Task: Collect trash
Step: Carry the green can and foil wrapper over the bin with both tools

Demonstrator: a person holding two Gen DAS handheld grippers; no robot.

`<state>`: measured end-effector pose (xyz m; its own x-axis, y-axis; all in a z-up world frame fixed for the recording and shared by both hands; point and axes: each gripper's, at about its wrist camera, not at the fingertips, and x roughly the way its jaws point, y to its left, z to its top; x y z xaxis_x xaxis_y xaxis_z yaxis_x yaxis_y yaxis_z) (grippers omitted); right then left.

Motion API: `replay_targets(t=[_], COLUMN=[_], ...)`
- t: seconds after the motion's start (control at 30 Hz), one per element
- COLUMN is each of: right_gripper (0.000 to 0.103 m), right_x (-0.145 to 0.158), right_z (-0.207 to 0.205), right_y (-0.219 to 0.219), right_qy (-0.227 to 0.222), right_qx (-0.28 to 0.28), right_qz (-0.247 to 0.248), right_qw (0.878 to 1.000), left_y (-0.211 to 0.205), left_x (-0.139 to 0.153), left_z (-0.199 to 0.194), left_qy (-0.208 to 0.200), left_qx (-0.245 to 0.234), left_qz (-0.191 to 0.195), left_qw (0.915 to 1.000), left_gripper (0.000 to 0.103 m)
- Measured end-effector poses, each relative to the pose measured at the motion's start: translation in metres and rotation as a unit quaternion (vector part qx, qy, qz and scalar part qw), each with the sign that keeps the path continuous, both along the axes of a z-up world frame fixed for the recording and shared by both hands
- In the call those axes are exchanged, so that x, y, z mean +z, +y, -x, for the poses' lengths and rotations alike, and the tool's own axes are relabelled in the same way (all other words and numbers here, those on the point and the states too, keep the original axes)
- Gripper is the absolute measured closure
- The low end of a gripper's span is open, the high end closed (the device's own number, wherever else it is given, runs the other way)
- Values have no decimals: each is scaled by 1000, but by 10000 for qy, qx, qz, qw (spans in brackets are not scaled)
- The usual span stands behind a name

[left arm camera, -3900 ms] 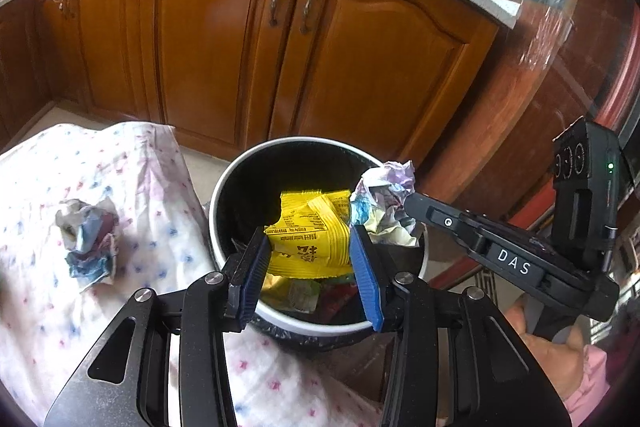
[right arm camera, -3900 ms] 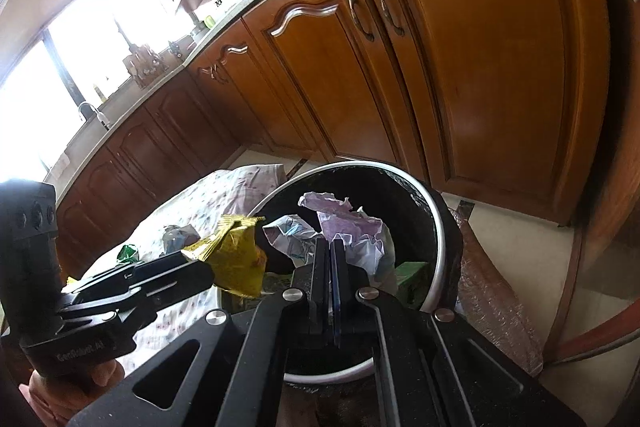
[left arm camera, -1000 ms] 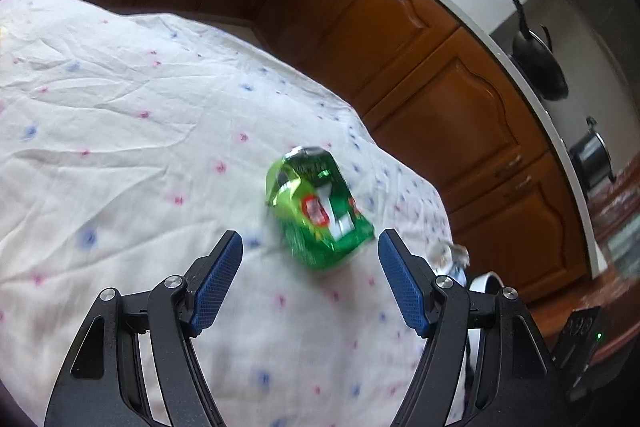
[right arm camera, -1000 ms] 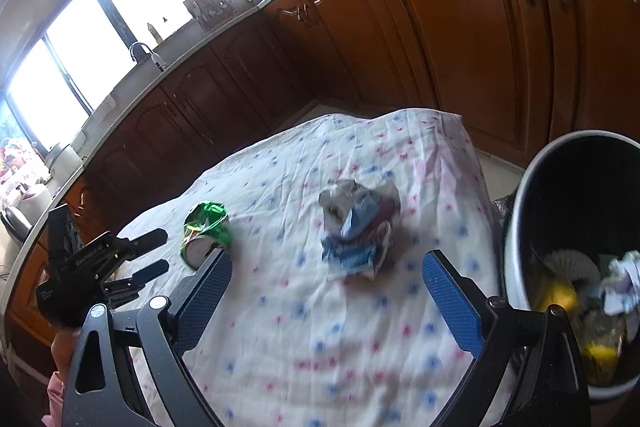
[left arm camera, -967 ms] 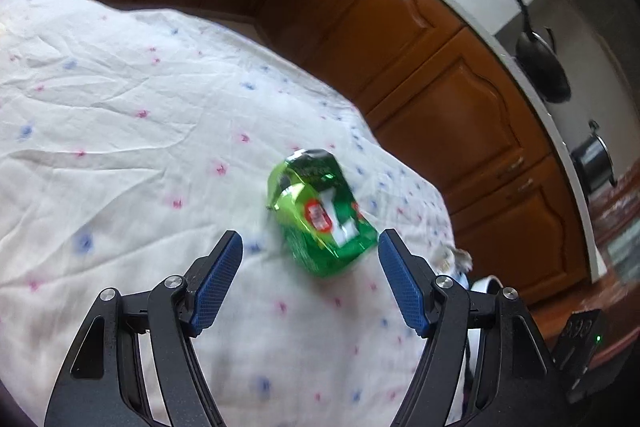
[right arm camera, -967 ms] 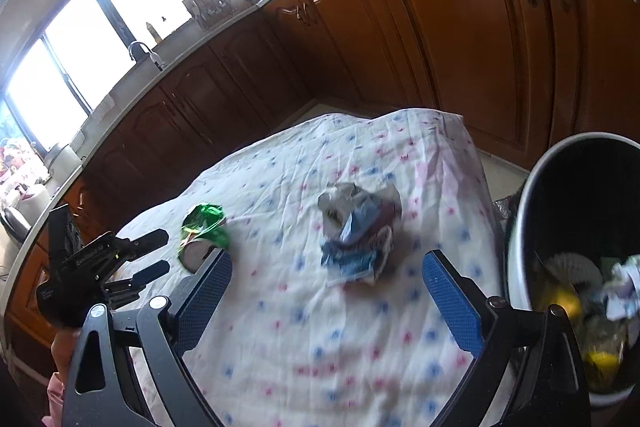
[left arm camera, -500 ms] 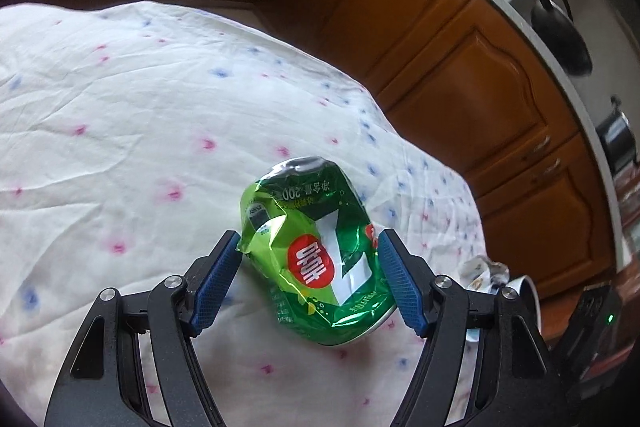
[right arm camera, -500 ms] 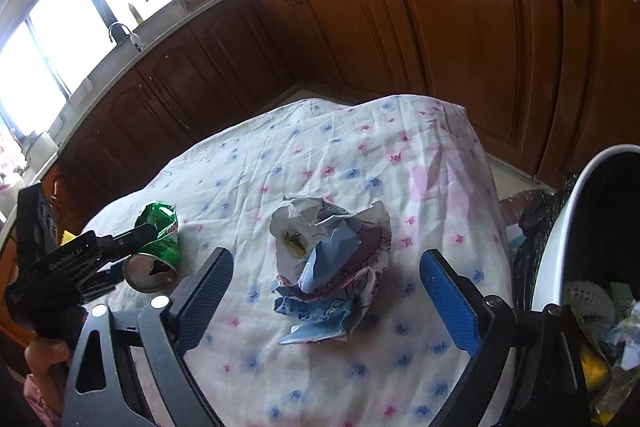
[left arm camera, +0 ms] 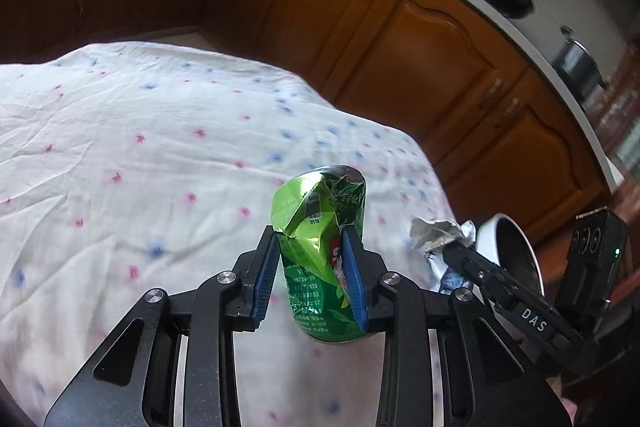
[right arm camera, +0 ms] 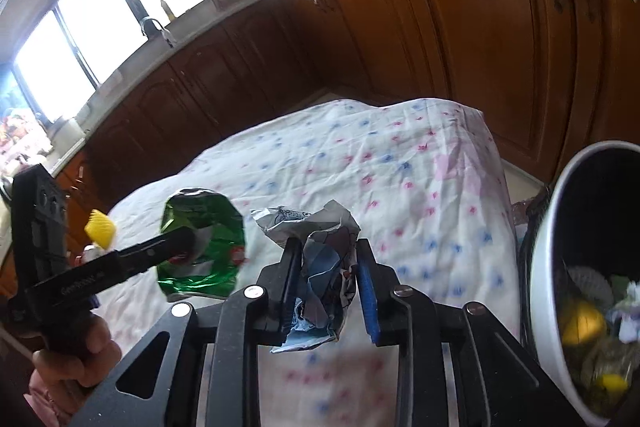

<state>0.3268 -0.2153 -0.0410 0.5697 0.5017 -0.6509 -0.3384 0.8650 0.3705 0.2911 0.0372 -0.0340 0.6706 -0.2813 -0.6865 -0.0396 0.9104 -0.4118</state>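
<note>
A crushed green can [left arm camera: 316, 227] stands between the blue pads of my left gripper [left arm camera: 310, 279]. Its jaws are closing and both pads press on the can's sides. In the right wrist view the same can [right arm camera: 208, 227] shows at the left, in the other gripper. A crumpled wad of blue and white paper [right arm camera: 324, 267] sits between the pads of my right gripper [right arm camera: 330, 283]. These jaws are closing too and squeeze the wad. Both pieces are just above the flowered white cloth [right arm camera: 400, 167].
The black bin with a white rim [right arm camera: 548, 239] stands right of the table, with yellow and white trash inside. Brown kitchen cabinets [left arm camera: 420, 59] run behind the table. A hand [right arm camera: 76, 359] holds the left gripper's handle at the lower left.
Both grippers moved in on their pieces. The left jaws narrowed onto the green can and dented it. The right jaws narrowed onto the paper wad.
</note>
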Motion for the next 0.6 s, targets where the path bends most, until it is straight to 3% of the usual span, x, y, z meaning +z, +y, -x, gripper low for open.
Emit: replay_targets(t=[0.3, 0.6], right_gripper=[75, 75], right_x=[17, 31], right_z=[44, 83], right_y=[-39, -80], right_qy=[-114, -269], right_qx=[-214, -503], right_qz=[-378, -608], right_qw=[9990, 9965], left_y=[-31, -76], left_x=[25, 33], left_z=[48, 76], left_qy=[-327, -370], left_qx=[-285, -704], left_qz=[-190, -417], left_qw=[9989, 9960], left_gripper=[73, 73])
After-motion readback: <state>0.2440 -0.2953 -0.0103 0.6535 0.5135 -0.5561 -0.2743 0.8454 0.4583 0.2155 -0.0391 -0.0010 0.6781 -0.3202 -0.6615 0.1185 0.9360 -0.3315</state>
